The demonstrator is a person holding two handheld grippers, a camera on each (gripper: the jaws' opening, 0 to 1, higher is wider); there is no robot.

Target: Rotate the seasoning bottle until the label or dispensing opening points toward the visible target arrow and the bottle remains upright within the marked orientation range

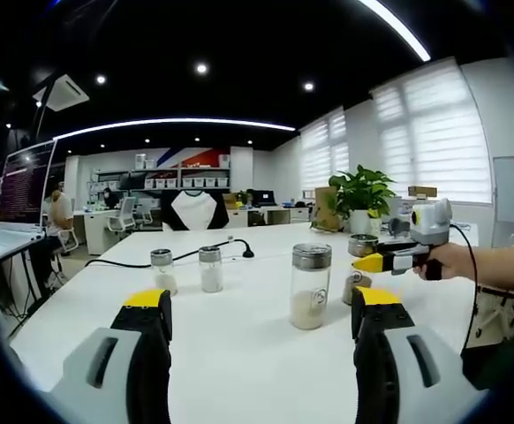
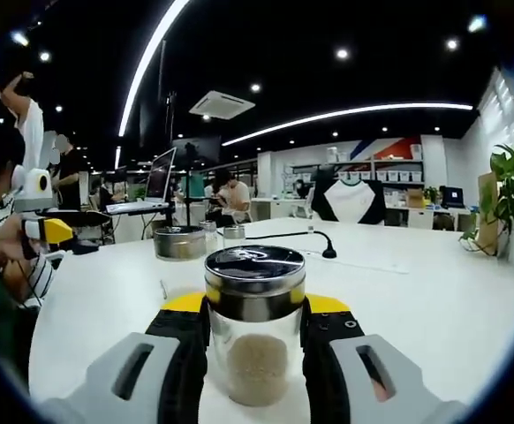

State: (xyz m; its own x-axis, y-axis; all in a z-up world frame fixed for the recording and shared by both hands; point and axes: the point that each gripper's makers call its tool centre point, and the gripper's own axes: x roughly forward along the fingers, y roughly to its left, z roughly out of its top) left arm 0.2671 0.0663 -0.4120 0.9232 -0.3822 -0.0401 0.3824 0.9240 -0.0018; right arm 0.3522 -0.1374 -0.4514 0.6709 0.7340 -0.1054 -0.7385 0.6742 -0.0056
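The right gripper fingers clamp the upright seasoning bottle on the white counter. The left gripper fingers stand apart, unloaded.

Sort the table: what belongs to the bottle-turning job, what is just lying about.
Job: seasoning bottle, in the right gripper.
Lying about: tall jar, two small shakers, black cable, potted plant.
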